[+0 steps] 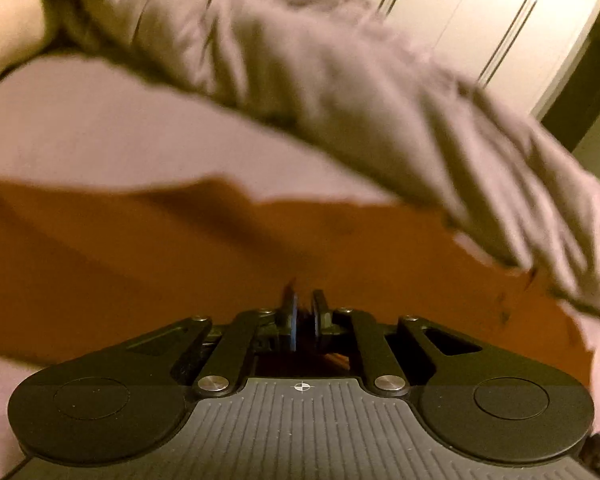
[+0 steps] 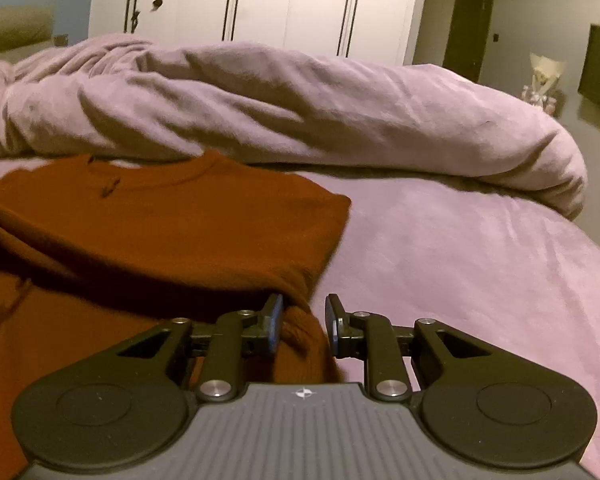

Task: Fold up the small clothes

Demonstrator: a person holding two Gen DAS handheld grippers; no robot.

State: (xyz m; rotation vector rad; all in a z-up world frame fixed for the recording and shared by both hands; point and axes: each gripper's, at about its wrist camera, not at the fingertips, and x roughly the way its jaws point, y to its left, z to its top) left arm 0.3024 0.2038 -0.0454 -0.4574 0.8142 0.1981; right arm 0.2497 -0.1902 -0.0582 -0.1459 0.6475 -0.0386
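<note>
A rust-brown knit shirt (image 2: 172,216) lies partly folded on the lilac bed sheet (image 2: 460,280), neckline toward the rumpled duvet. My right gripper (image 2: 303,320) is at the shirt's near right corner. A bunched fold of the fabric fills the gap between its jaws, pressed against both pads. In the left wrist view the same shirt (image 1: 180,248) spreads wide and blurred under my left gripper (image 1: 304,318). Its jaws are nearly together, pinching a thin edge of the cloth, and a small tuft sticks up at the fingertips (image 1: 290,312).
A rumpled lilac duvet (image 2: 300,112) lies heaped across the bed beyond the shirt. White wardrobe doors (image 2: 260,0) stand behind it. The bed's right edge drops to the floor, near a dark doorway (image 2: 468,20). A pale pillow (image 1: 8,32) sits far left.
</note>
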